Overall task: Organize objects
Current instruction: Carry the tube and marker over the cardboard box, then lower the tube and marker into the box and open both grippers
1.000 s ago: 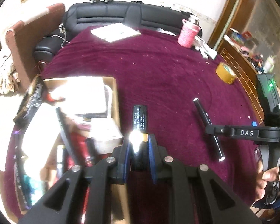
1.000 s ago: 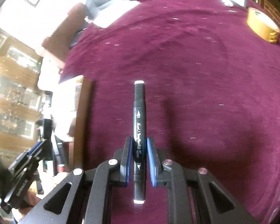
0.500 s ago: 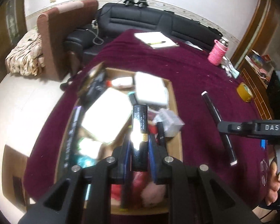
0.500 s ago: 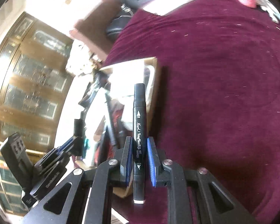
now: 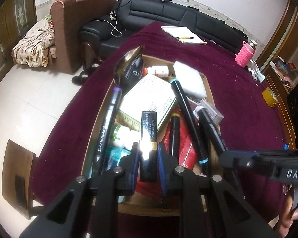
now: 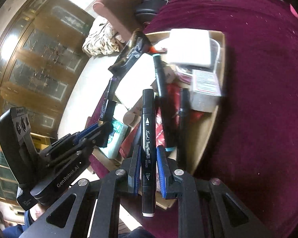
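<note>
Each fisheye sat just behind its own fingers, angled steeply down at the maroon-covered counter (image 5: 238, 99). The left view faced the far sofa (image 5: 168, 13) from close above the cardboard box (image 5: 208, 91). The right view looked leftward over the same box (image 6: 218, 103), toward wooden cabinets (image 6: 39, 59). Both shared the box and the far notepad (image 5: 183, 34).

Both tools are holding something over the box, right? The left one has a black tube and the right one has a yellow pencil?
Nearly. The right tool holds a black marker with white ends, not a yellow pencil; the right wrist view shows it clamped between the blue pads. The rest is right: the left tool holds a black tube, and both are over the box.
</note>
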Available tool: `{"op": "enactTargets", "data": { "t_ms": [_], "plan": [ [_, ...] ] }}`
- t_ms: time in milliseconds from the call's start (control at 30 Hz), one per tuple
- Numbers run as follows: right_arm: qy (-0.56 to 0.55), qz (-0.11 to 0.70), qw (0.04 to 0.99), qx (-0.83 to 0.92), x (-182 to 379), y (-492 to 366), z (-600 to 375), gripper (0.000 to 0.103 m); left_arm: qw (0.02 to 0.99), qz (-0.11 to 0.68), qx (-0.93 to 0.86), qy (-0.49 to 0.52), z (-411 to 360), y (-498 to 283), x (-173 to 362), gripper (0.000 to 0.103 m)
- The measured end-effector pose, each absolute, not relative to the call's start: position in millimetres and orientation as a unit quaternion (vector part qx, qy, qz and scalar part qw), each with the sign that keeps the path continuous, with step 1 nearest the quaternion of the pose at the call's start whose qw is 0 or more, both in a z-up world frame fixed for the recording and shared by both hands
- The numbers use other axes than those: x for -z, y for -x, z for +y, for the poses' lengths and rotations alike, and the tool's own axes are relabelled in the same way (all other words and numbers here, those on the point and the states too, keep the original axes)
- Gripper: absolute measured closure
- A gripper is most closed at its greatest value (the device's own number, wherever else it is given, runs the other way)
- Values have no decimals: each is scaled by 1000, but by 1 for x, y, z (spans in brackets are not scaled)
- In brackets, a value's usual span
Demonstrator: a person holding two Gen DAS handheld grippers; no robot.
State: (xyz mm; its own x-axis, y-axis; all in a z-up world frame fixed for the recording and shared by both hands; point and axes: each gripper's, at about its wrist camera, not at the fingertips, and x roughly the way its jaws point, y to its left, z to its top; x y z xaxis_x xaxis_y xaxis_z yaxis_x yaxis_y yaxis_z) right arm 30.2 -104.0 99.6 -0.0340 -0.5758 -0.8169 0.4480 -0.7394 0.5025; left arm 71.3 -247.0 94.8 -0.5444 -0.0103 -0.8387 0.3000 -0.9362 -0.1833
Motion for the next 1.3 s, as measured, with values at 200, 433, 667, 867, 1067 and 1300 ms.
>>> {"op": "enactTargets", "data": {
  "t_ms": [200, 433, 667, 867, 1067, 1300],
  "plan": [
    [-603, -34, 344, 719, -89, -32, -119, 85, 89, 155, 862, -475, -252, -75, -87, 86],
    [-611, -30, 325, 721, -79, -31, -124, 85, 83, 156, 856, -485, -259, -77, -76, 86],
    [-608, -28, 309, 730, -81, -30, -122, 85, 69, 156, 856, -488, -261, -75, -71, 86],
    [-608, -26, 307, 732, -86, -33, -119, 85, 51, 157, 855, -491, -260, -71, -65, 85],
    [-597, -22, 308, 740, -98, -36, -113, 82, 45, 163, 856, -488, -258, -68, -65, 85],
    [-586, -27, 322, 744, -108, -40, -104, 66, 62, 161, 858, -484, -255, -74, -72, 85]
  ]
}}
